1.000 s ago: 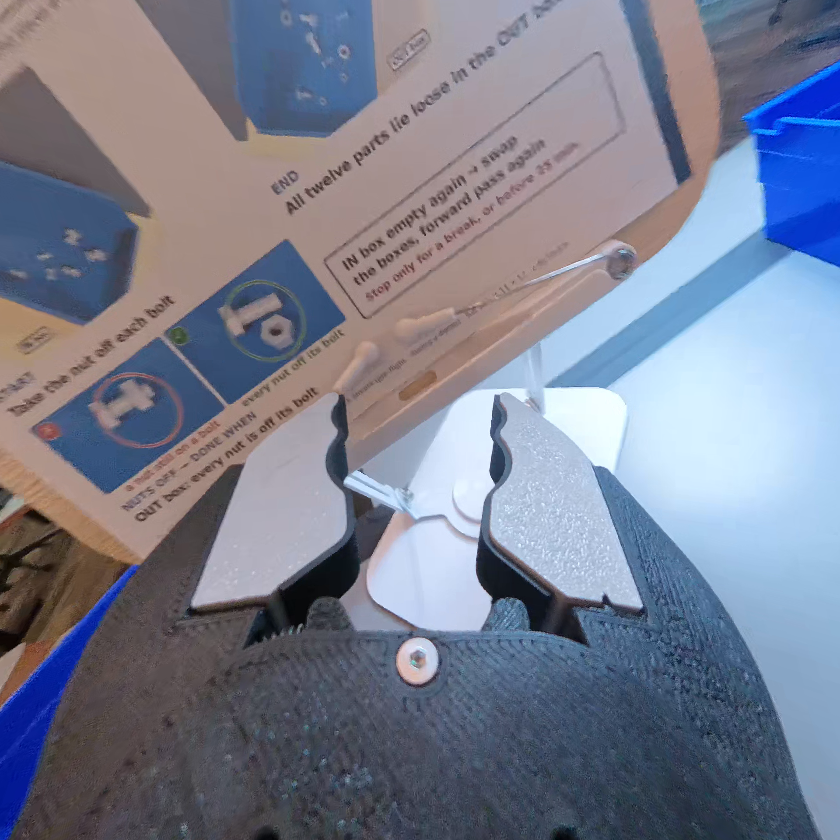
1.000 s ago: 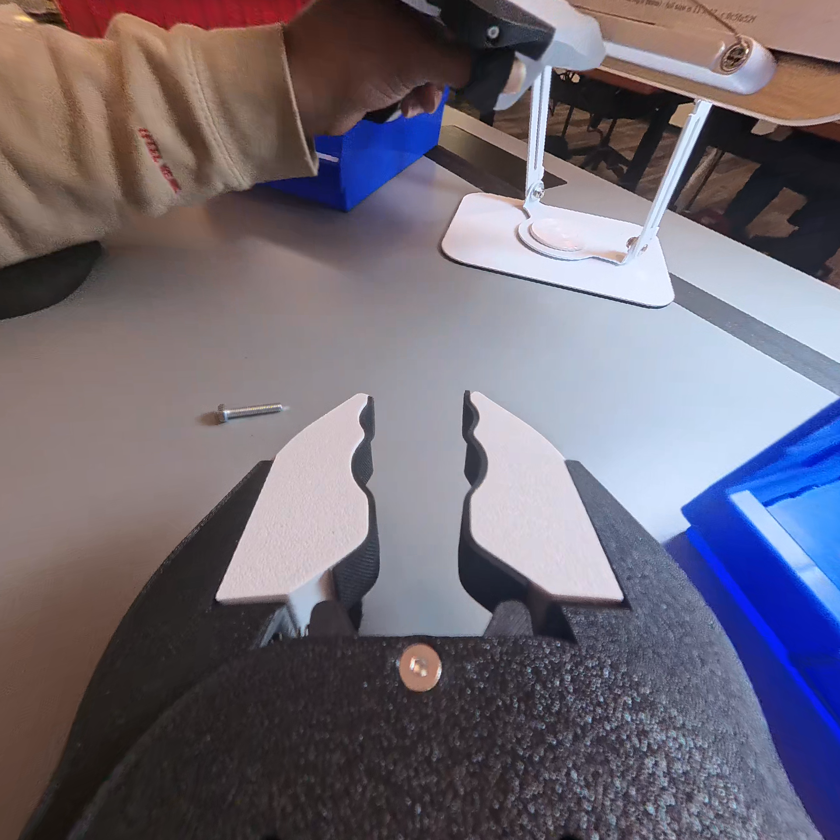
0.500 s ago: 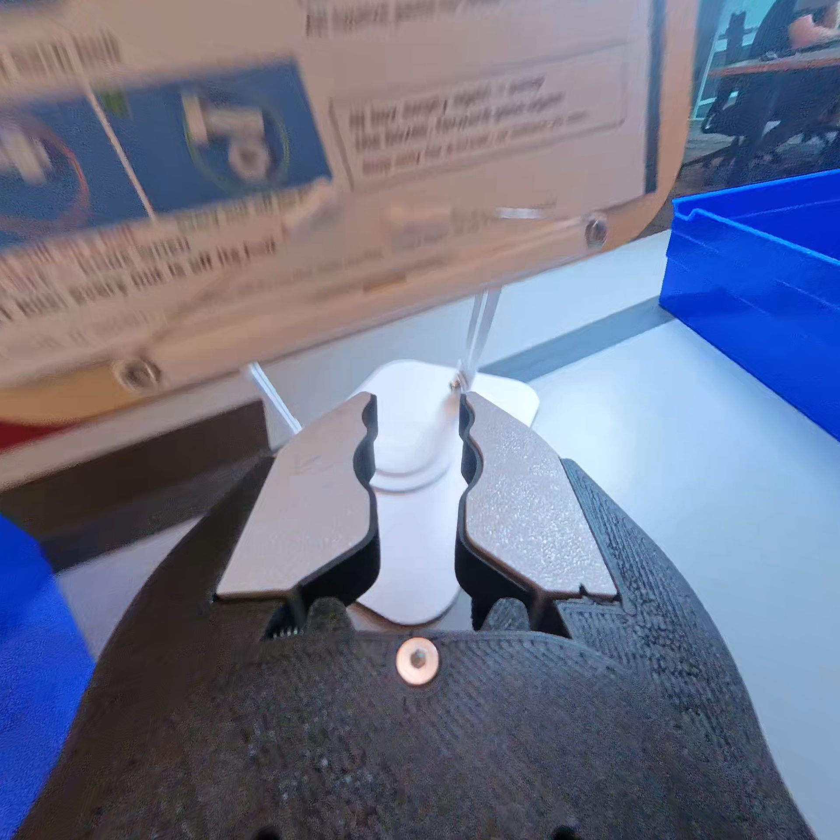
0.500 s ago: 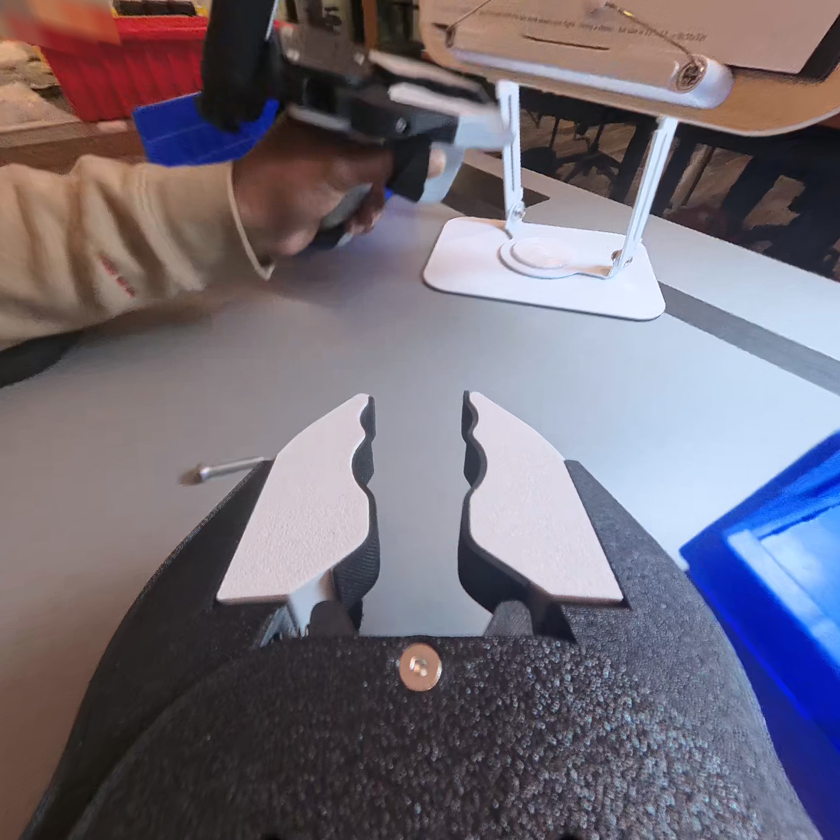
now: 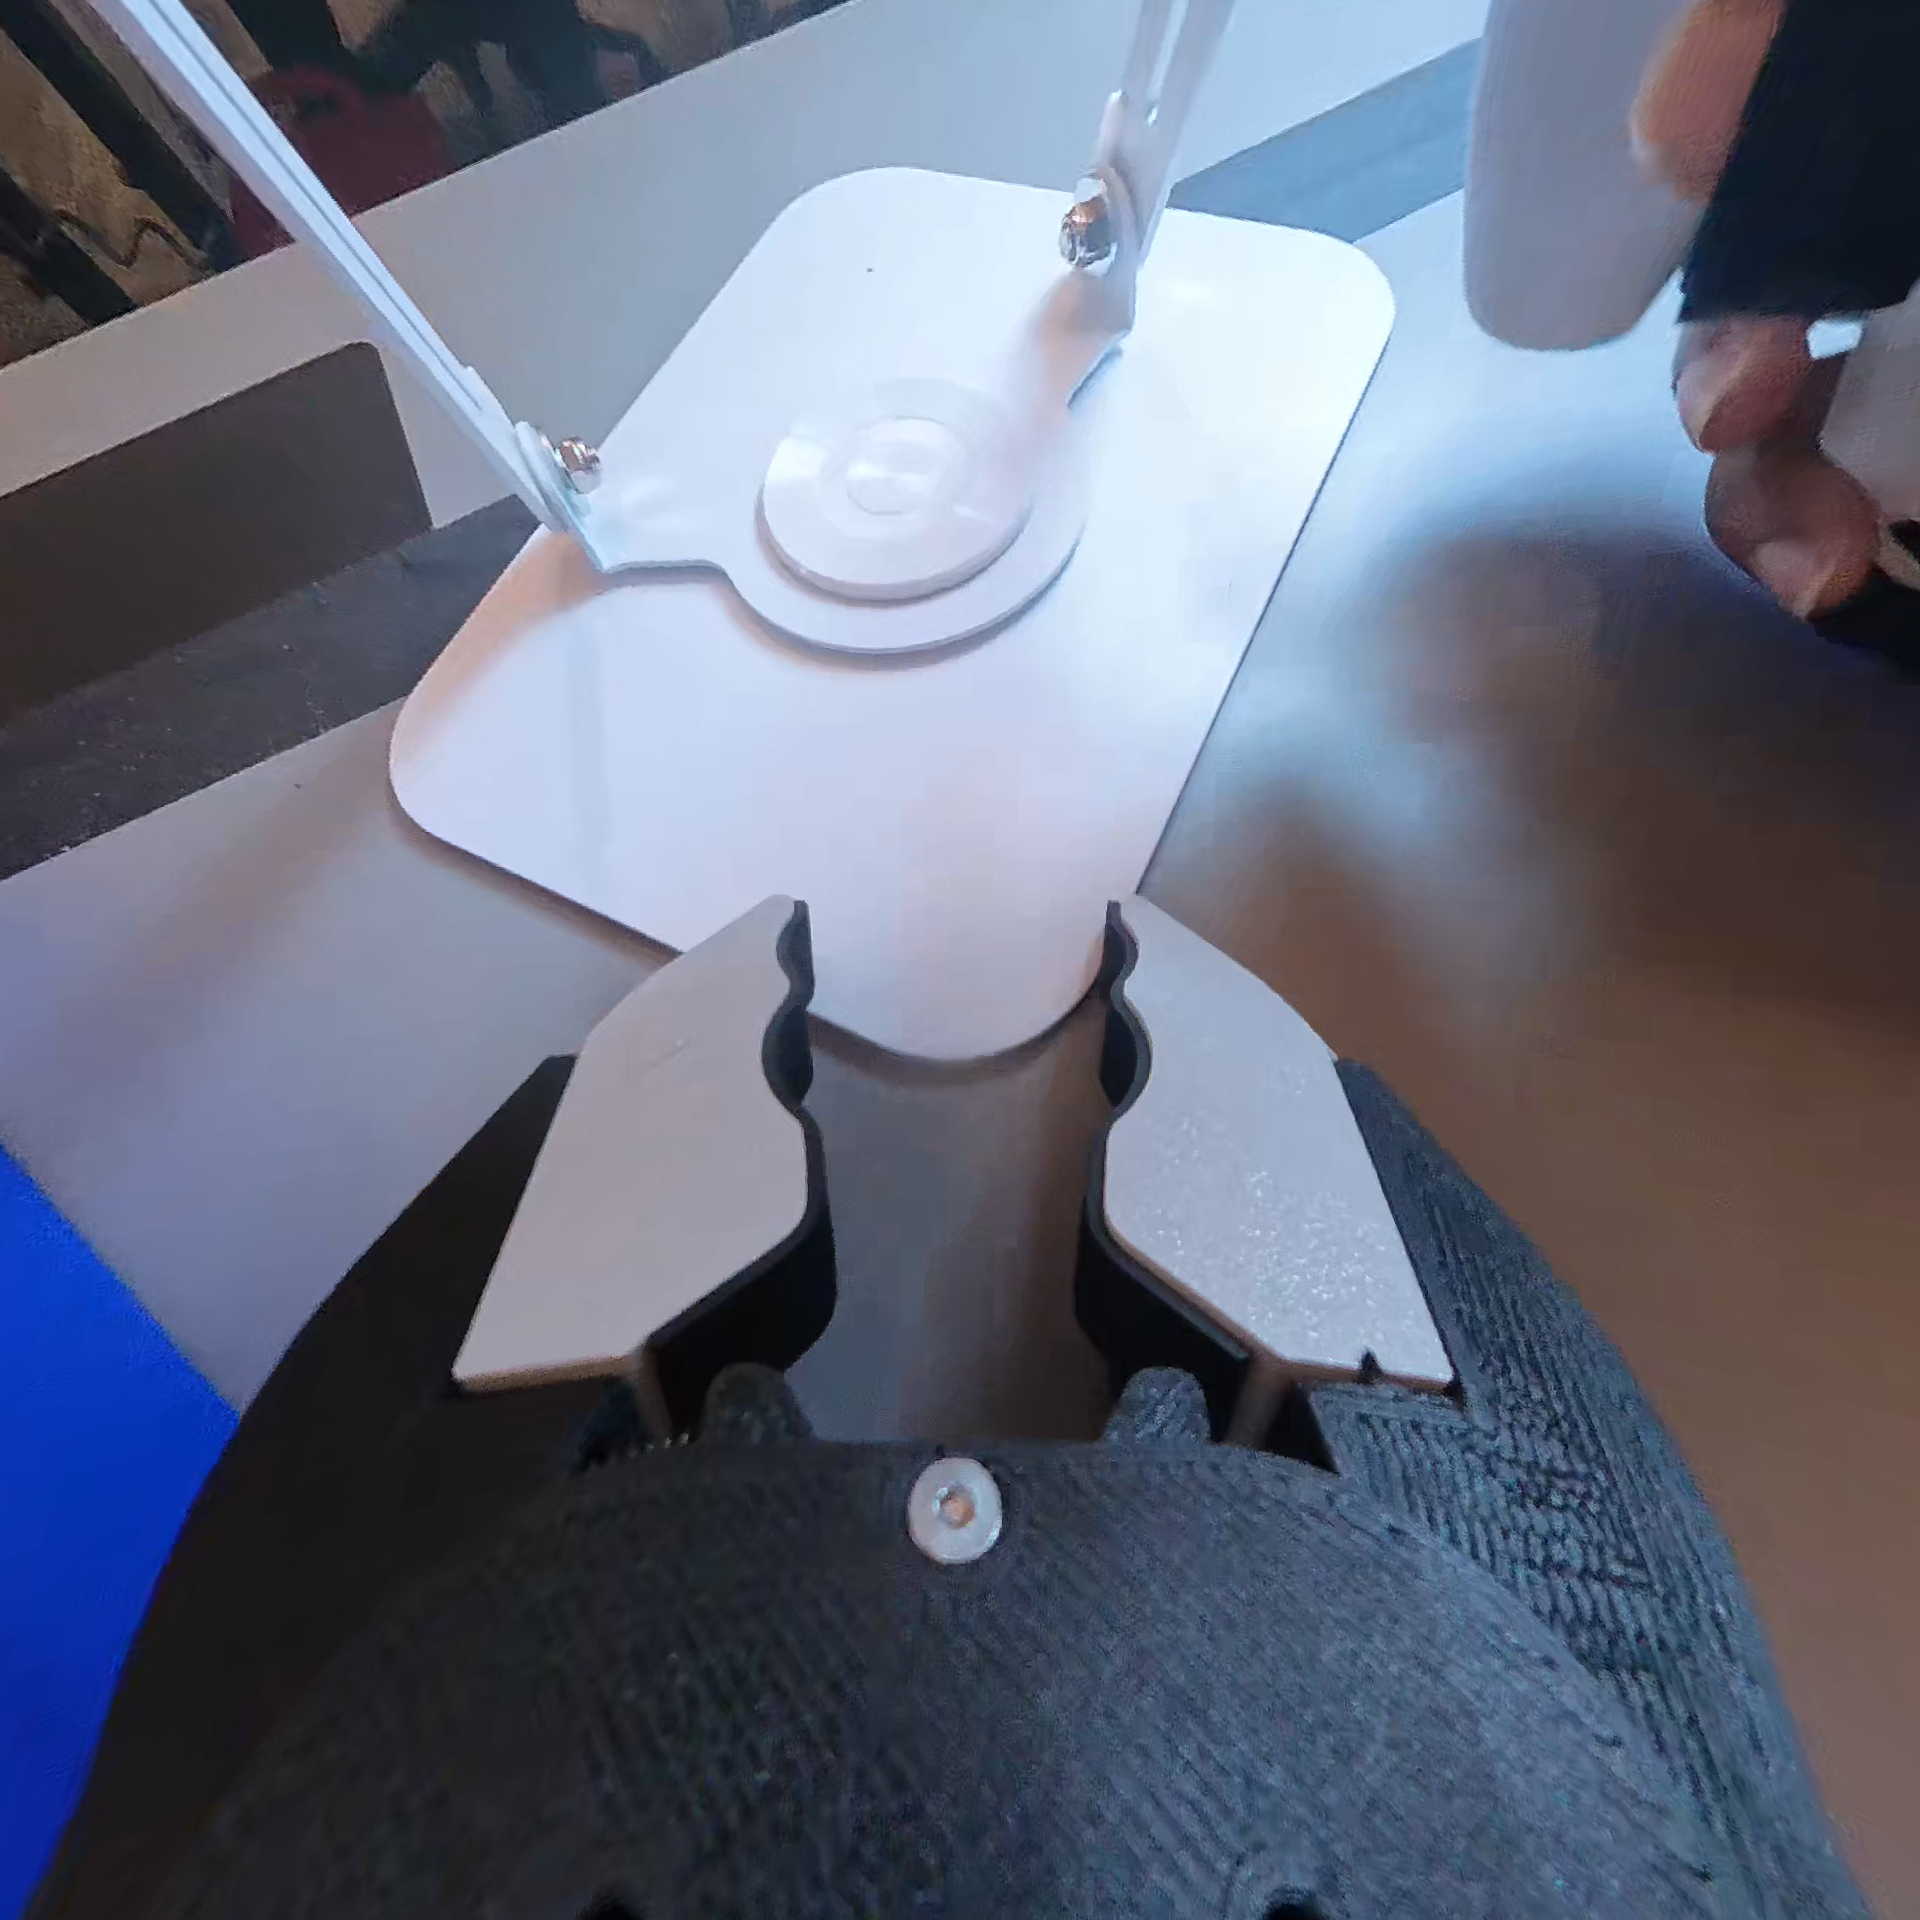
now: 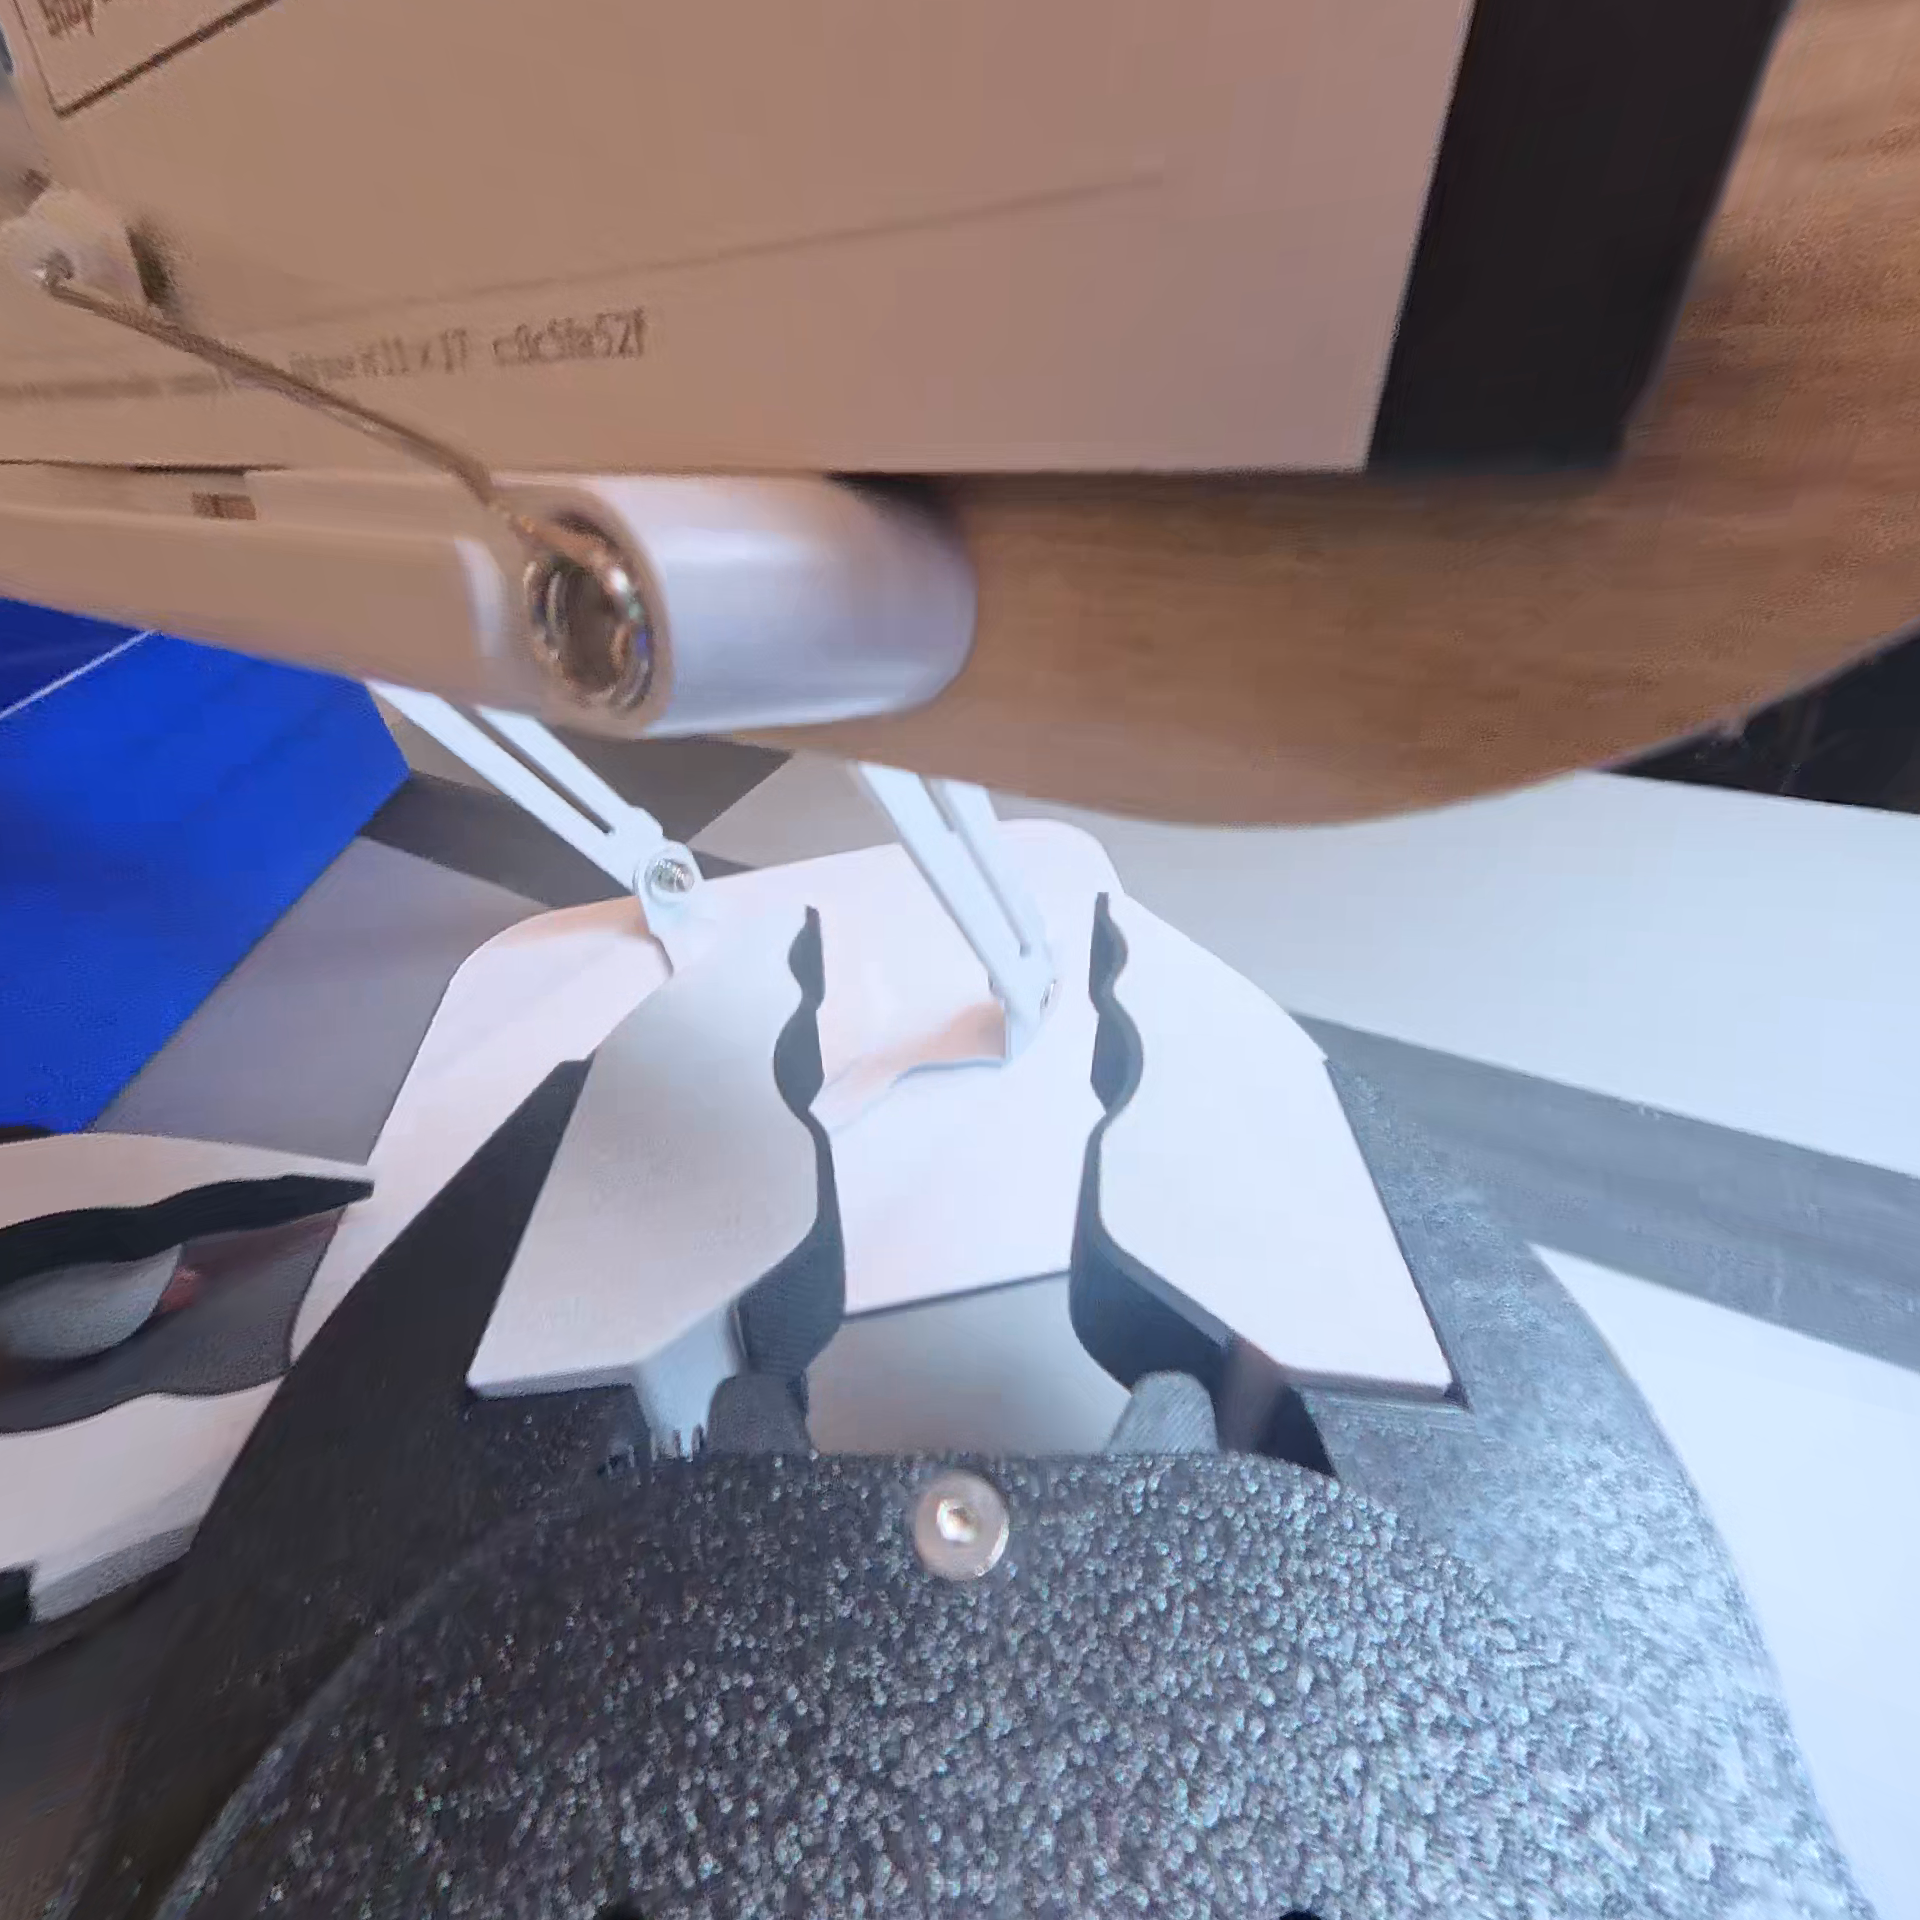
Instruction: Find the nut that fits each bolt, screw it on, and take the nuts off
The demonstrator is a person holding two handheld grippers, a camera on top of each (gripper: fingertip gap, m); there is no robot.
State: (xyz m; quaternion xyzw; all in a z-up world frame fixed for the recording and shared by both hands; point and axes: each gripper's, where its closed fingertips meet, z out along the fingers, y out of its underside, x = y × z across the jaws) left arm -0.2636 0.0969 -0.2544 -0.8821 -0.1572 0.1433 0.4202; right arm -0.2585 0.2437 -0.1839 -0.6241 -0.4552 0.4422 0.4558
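Neither claw has hold of anything. The left gripper [image 5: 951, 935] has its jaws parted with a clear gap between them, and only the white stand base [image 5: 831, 727] and grey table [image 5: 1507, 1039] show through that gap. The right gripper [image 6: 951, 935] is parted about as far, likewise with nothing between its pads.

No bolt and no nut shows in either view, so where the task's parts lie cannot be told from these pictures. With both claws bare and pointed at the stand, I judge that no pairing or screwing is in hand now; how many of the bolts are already dealt with cannot be read. The next useful move would be to turn back toward the bins or the table where the loose parts are.

The left wrist view looks down: the stand base lies straight ahead of the claw, its near corner between the fingertips, with 2 slanted white struts [image 5: 312, 208] rising from it. Ahead and to the right of the claw is a person's hand [image 5: 1766, 416], blurred, gripping a tool. A blue bin [image 5: 62, 1455] edge sits low at the claw's left.

The right wrist view looks more level and shows what the other does not: the wooden board [image 6: 1351, 675] with its instruction sheet [image 6: 727, 208] hanging just above and ahead of the claw, a clip bar [image 6: 675, 592] along its lower edge, and a blue bin [image 6: 156, 831] ahead to the left. The other gripper's finger [image 6: 125, 1434] shows at the far left edge.
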